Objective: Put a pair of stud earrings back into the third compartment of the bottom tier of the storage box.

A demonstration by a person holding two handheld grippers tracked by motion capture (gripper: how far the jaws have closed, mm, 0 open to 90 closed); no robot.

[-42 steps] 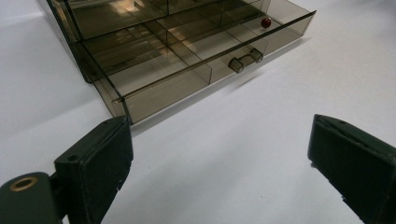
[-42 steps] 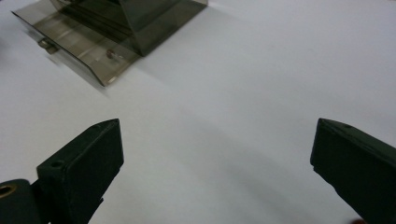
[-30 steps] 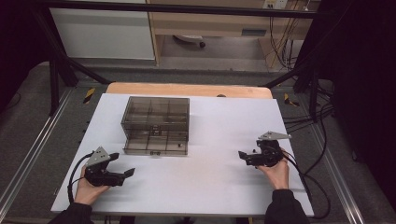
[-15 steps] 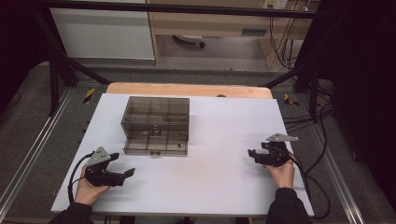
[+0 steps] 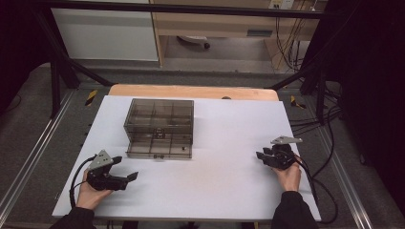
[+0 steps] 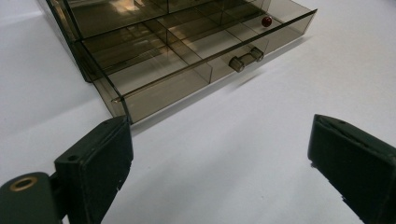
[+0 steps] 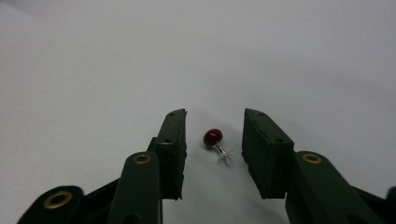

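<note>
On the white tabletop (image 5: 219, 143) near your right edge, your right tool (image 7: 214, 140) sits low, jaws just been closing, red-headed pin (image 7: 214, 139) lying between them, pads not yet touching it. At the near left your left tool (image 6: 219, 154) rests wide open, nothing inside. Farther back left of centre stands the smoky plastic drawer box (image 5: 160, 126), bottom drawer (image 6: 201, 60) pulled out, a second red bead (image 6: 266, 21) in one corner compartment.
</note>
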